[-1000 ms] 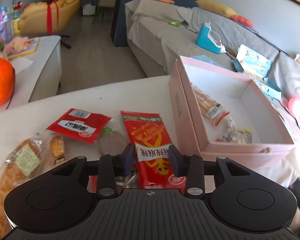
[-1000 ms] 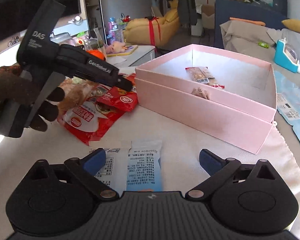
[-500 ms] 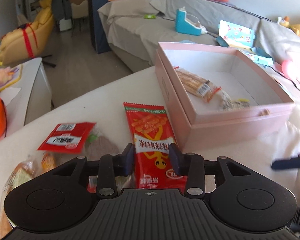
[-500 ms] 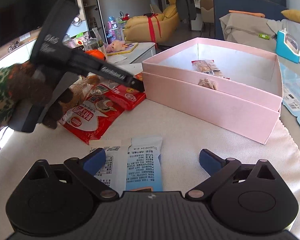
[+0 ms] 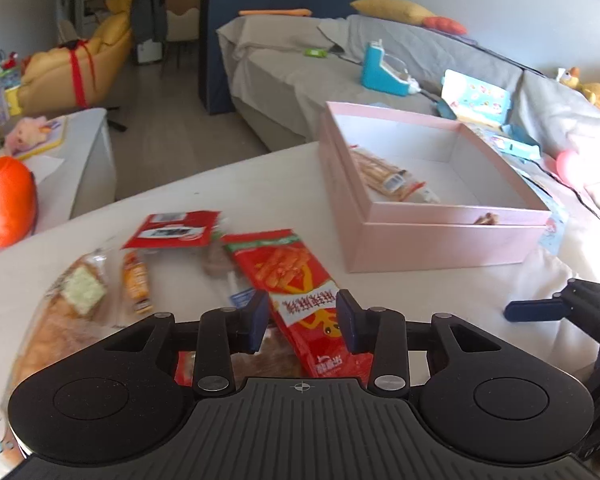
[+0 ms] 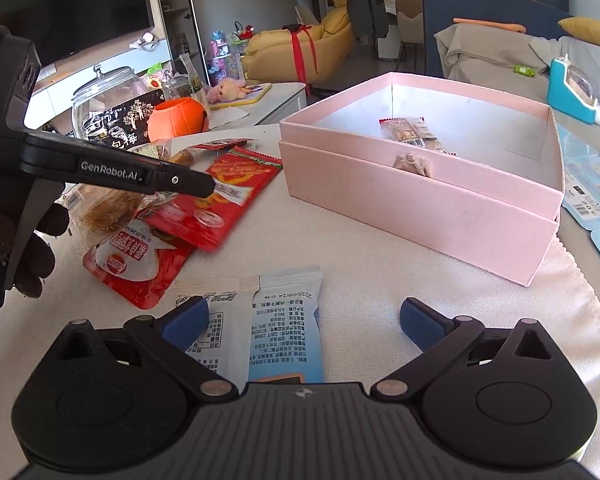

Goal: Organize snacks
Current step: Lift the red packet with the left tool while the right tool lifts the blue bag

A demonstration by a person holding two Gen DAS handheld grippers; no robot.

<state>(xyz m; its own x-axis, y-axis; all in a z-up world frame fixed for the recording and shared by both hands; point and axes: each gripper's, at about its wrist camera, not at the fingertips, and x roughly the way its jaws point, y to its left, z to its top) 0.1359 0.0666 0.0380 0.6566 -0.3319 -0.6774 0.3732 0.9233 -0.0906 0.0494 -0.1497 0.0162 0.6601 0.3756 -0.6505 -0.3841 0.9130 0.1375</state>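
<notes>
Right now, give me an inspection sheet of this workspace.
Surface: white tablecloth, bare in front of the box.
Job's things: pink box open, two snacks inside; bread pack and small red pack lie loose; blue-and-white packet lies flat.
Clutter: orange pumpkin pot, glass jar.
Grippers: left gripper clamped on the red snack packet; right gripper open over the blue-and-white packet.
Cables: nothing seen.
Surroundings: grey sofa, yellow armchair.
</notes>
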